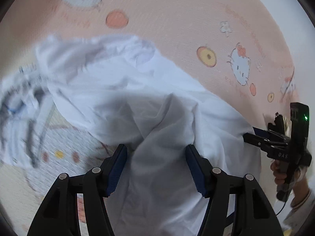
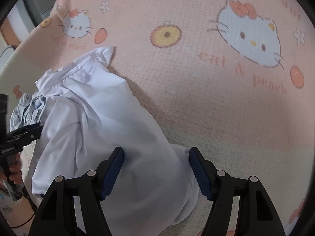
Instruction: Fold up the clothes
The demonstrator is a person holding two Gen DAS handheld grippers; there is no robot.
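White garment (image 1: 149, 90) bunched on a pink cartoon-print bed sheet (image 2: 196, 102), ready for straightening.
Left gripper (image 1: 156, 167) and right gripper (image 2: 156, 170) fingers gape, straddling cloth without pinching; striped garment (image 1: 17, 106) lies beside.
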